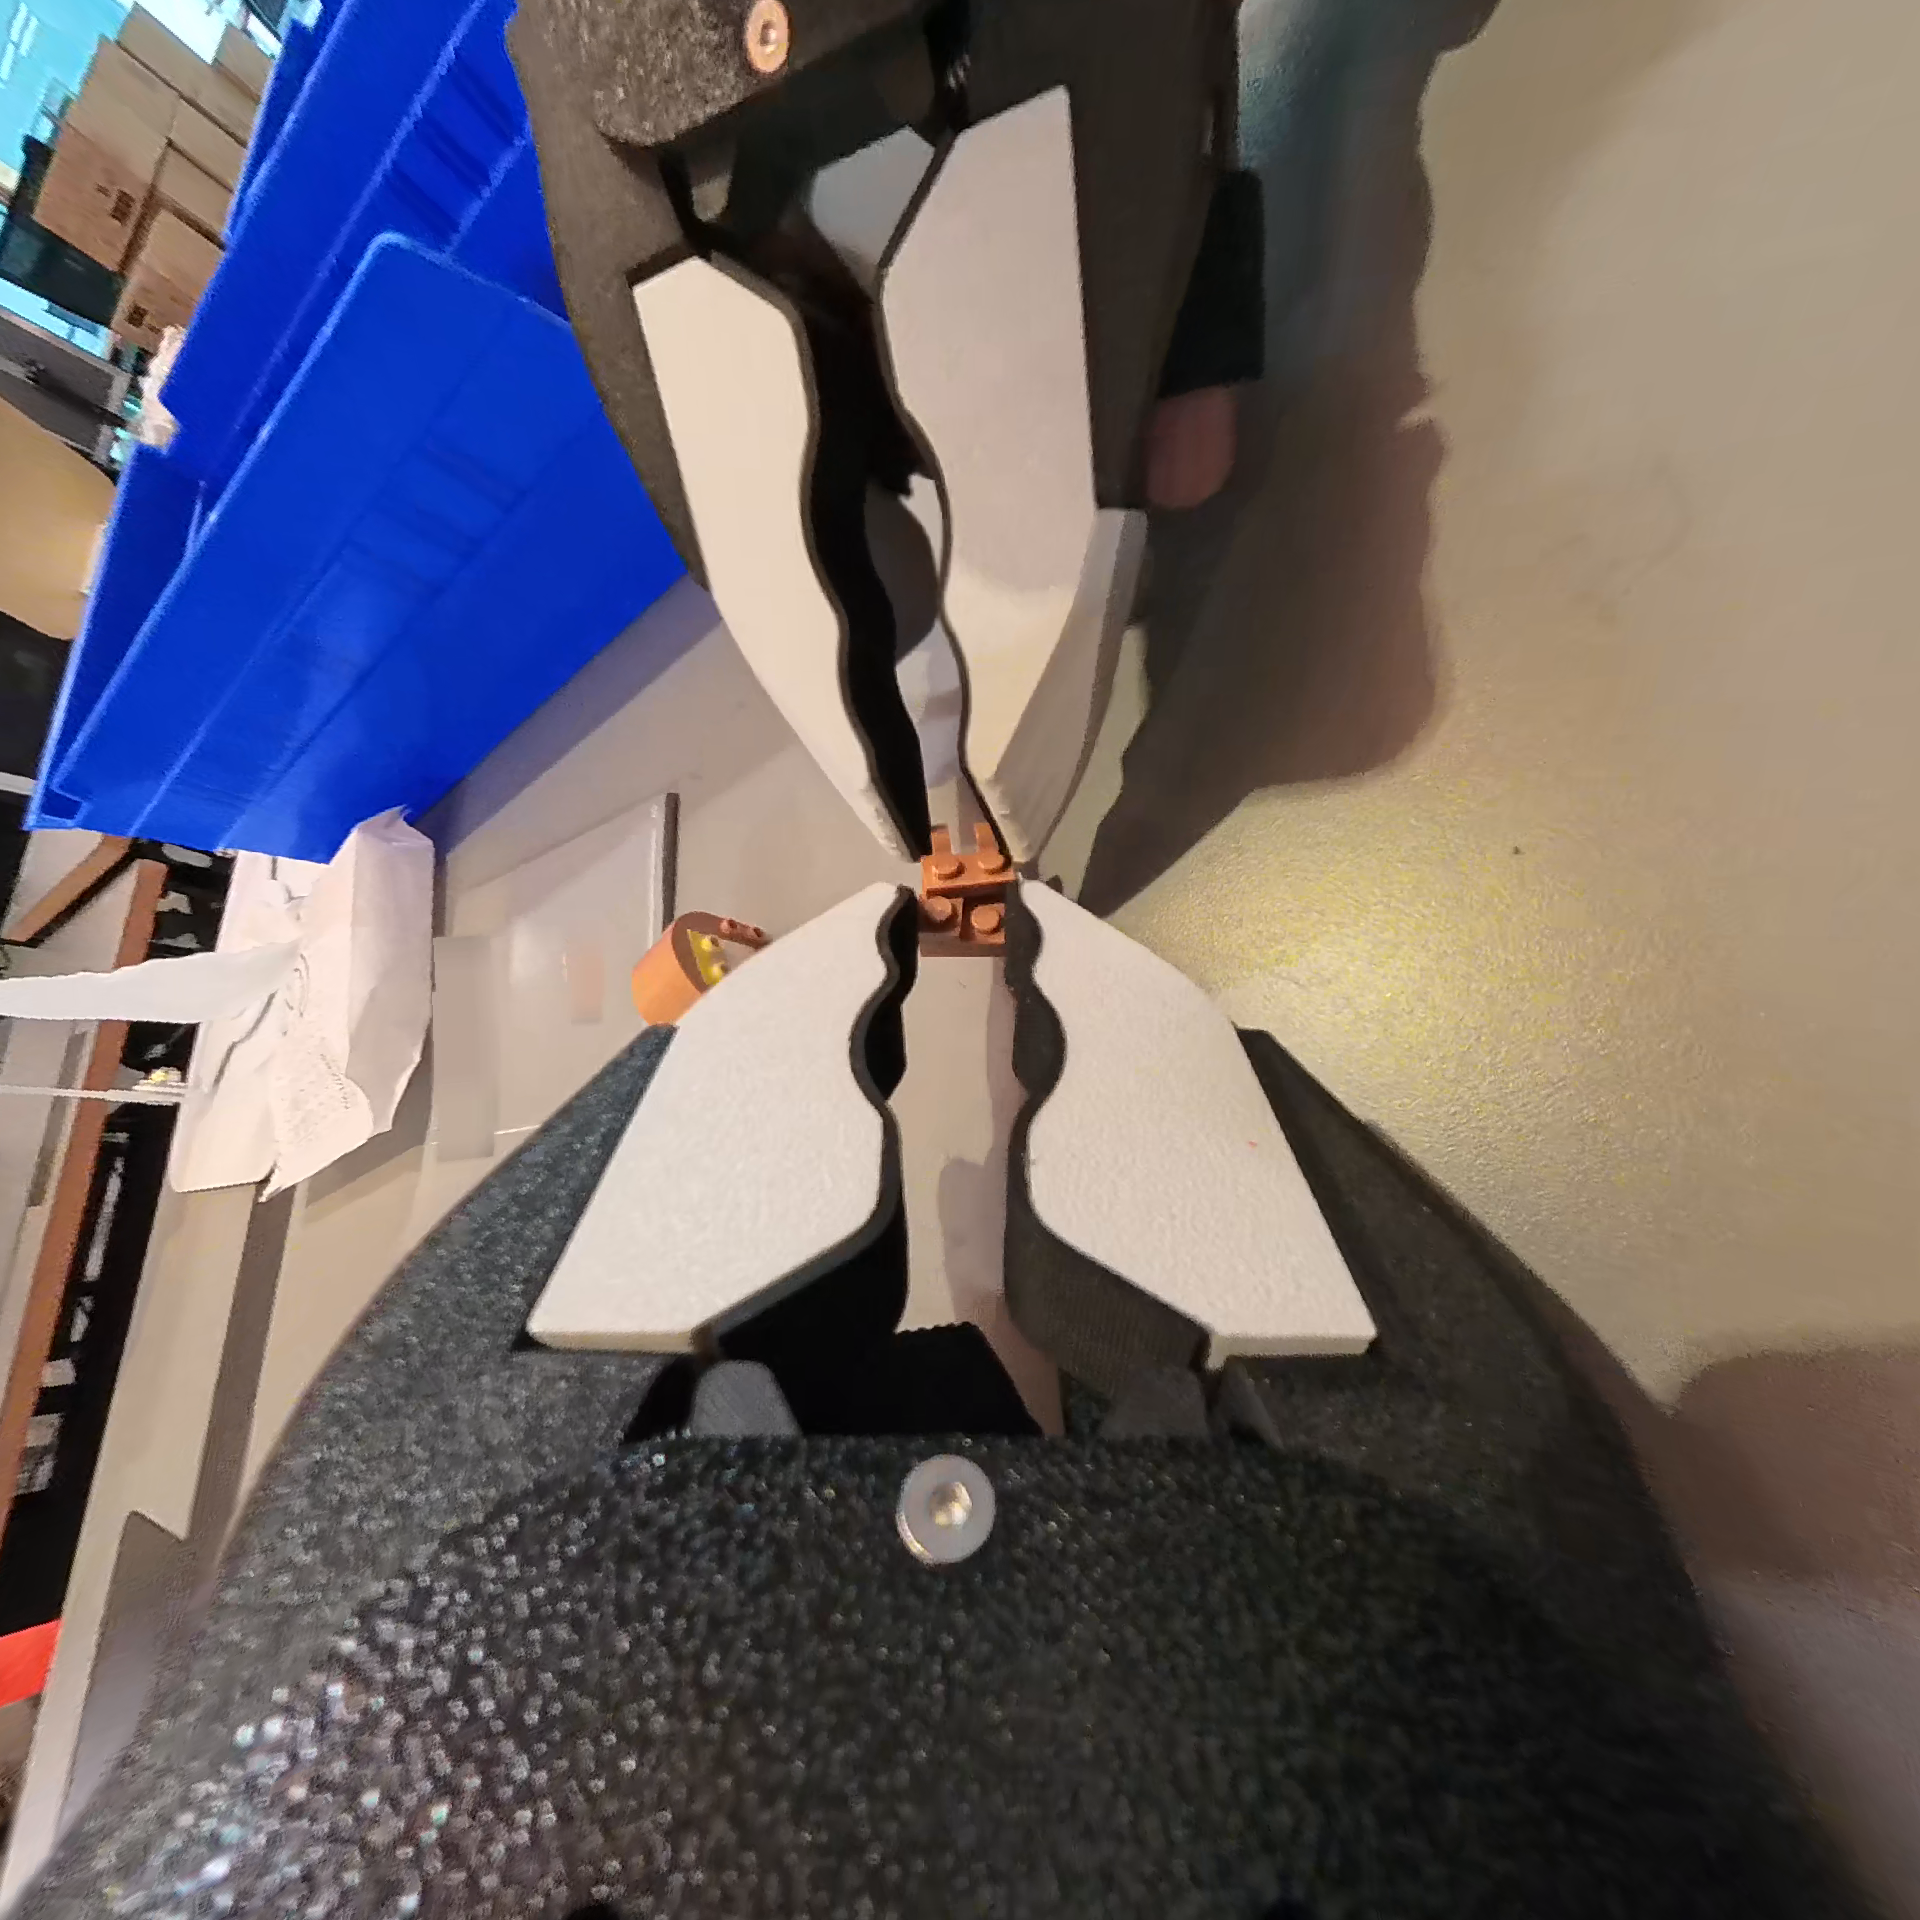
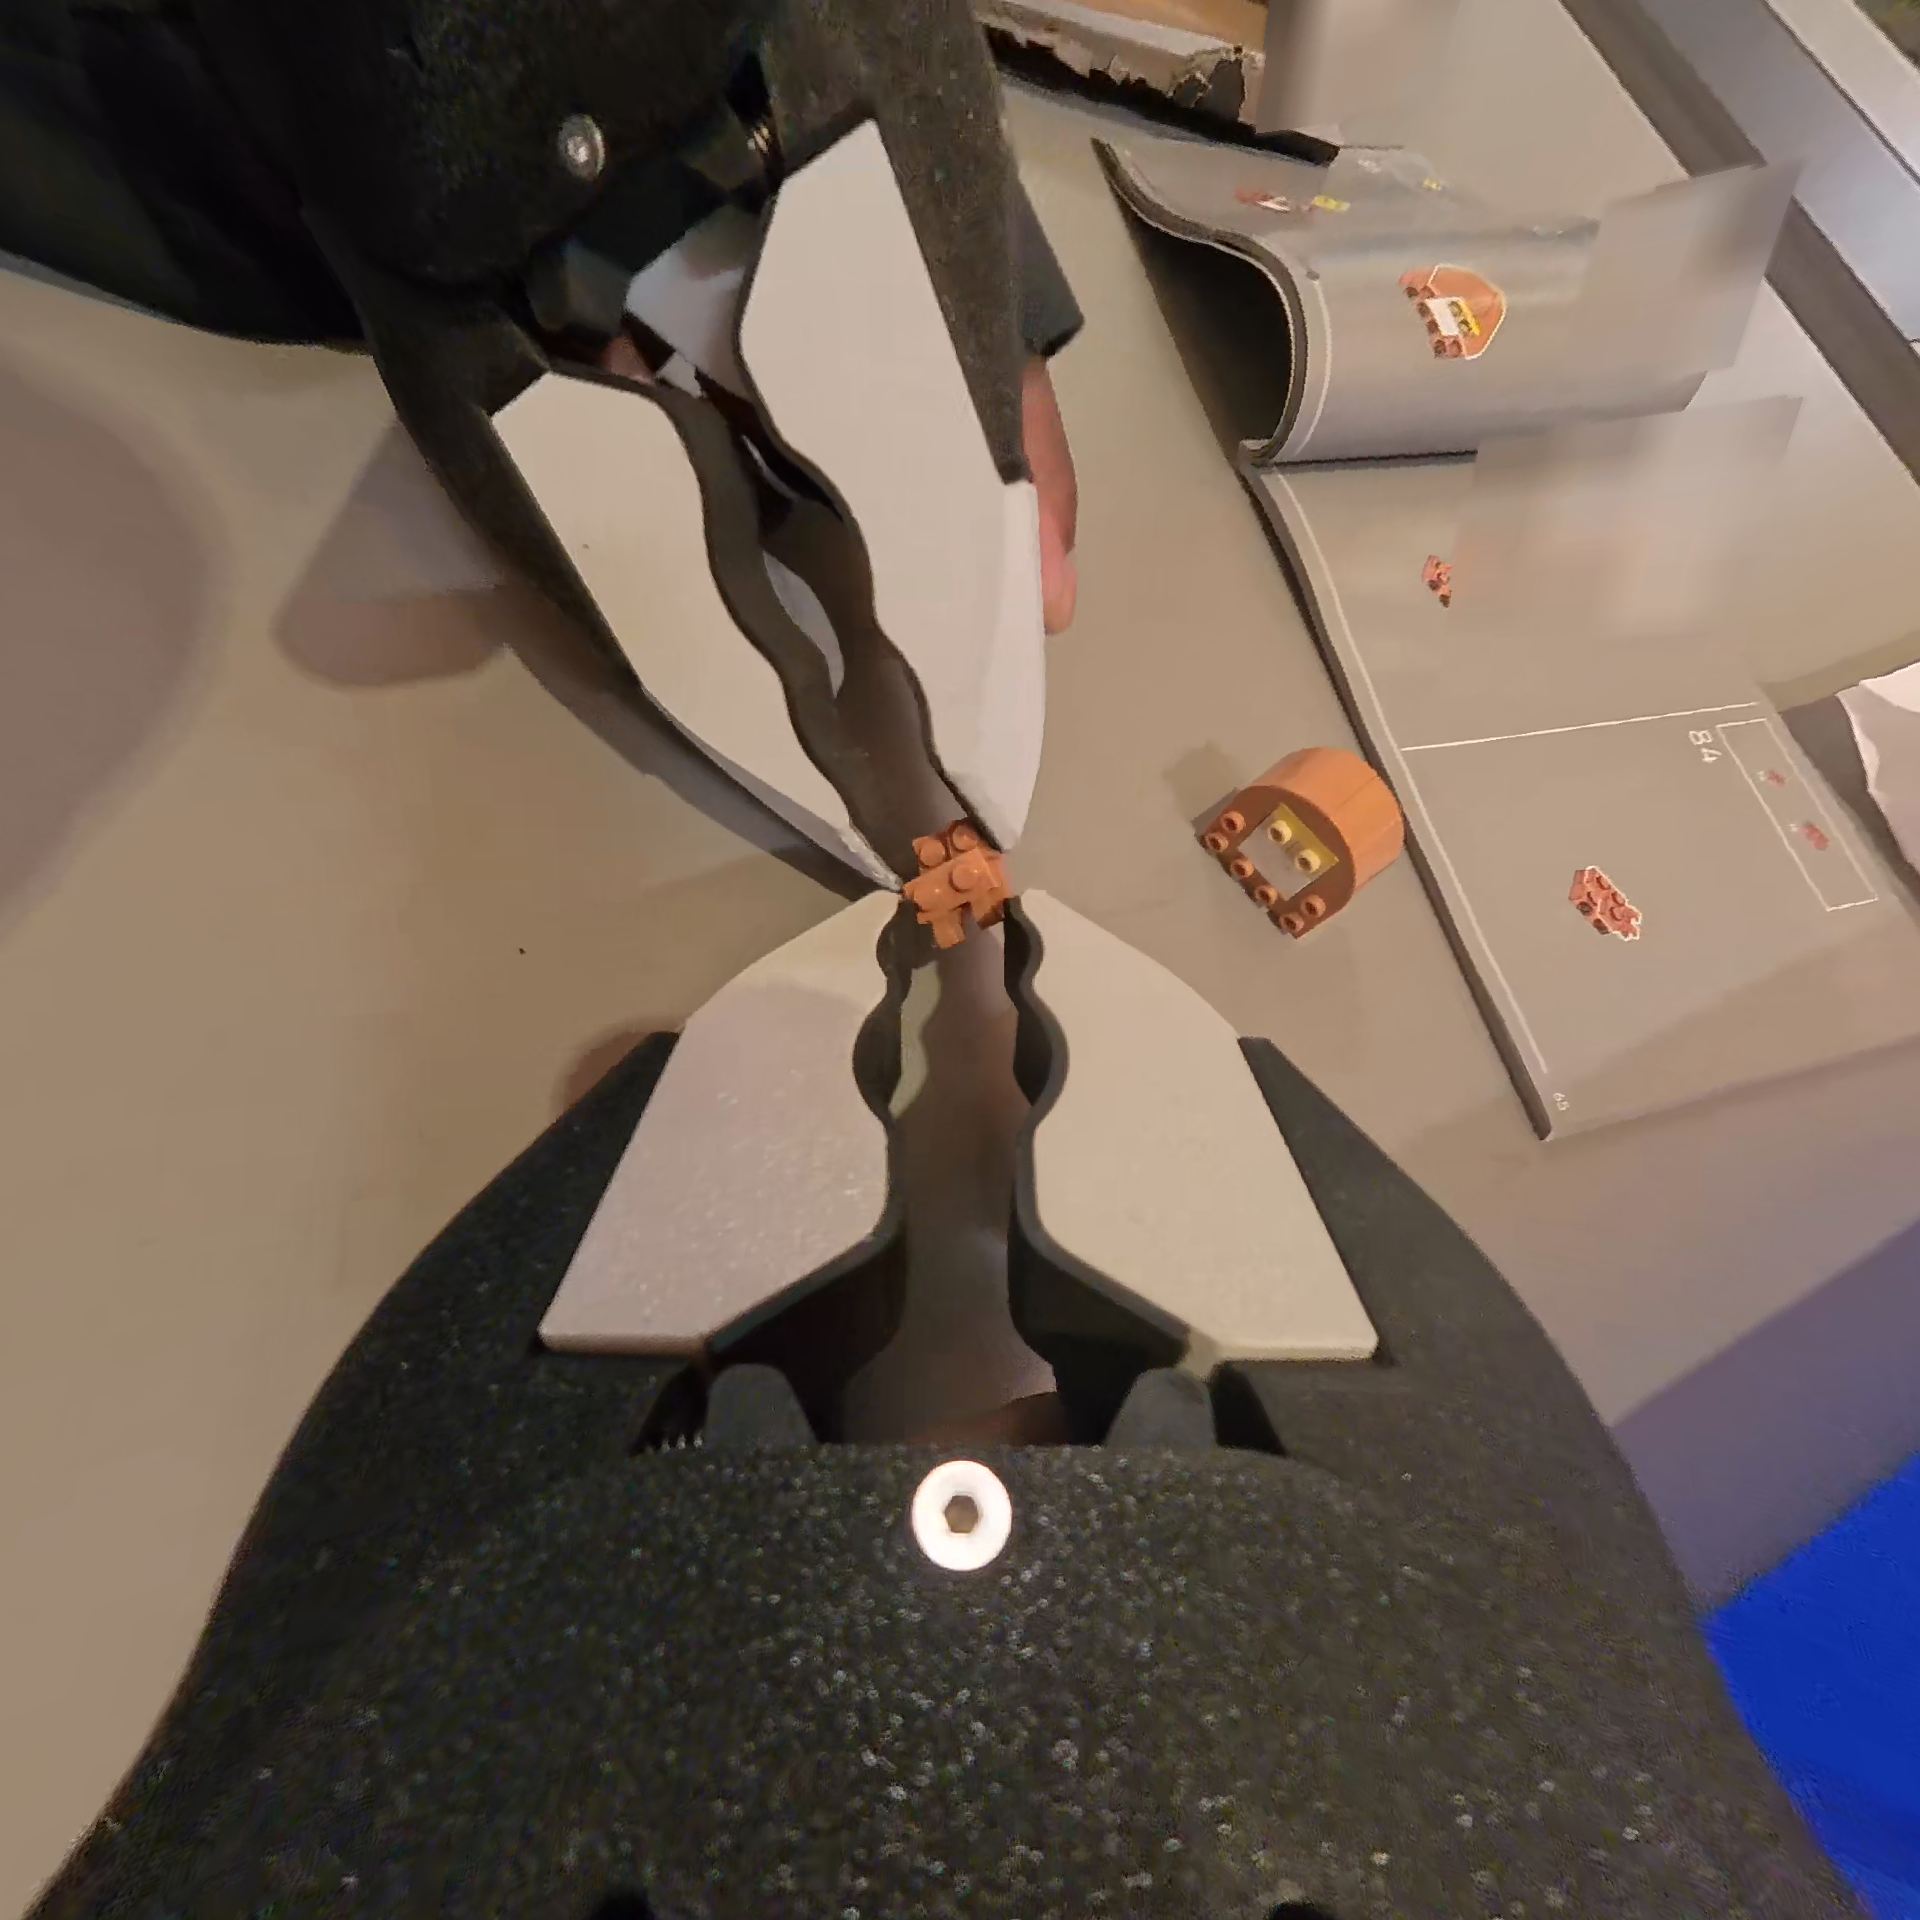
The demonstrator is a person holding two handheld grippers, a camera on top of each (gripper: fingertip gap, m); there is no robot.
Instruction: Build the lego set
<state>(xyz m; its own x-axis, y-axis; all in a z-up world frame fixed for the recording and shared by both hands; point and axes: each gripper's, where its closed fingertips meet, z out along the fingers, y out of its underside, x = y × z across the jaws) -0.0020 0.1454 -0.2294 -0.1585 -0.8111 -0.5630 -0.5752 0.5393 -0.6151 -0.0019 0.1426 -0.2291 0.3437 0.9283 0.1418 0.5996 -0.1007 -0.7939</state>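
Blue bins (image 1: 343, 499) stacked along one edge of the beige table (image 1: 1558, 935), crumpled white paper (image 1: 301, 1018) just below them. Open instruction booklet (image 2: 1621, 831) lies flat on the table, its far page curled up. Rounded brown brick assembly (image 2: 1304, 836) with yellow studs inside sits just beside the booklet's edge, near the grippers but apart from them. Nothing else close to the tips; the table on the side away from the booklet is open surface.

Both grippers meet tip to tip above the table. Left gripper (image 1: 964, 920) has its jaws narrowed onto a small brown studded brick (image 1: 964, 925), pads against both of its sides. Right gripper (image 2: 951, 914) is pinched on a small orange-brown clip plate (image 2: 951, 894), which sits against the left one's brick, studs facing studs' side; whether the two pieces are fully seated I can't tell. A person's fingers (image 1: 1190, 457) show behind the right gripper's body.
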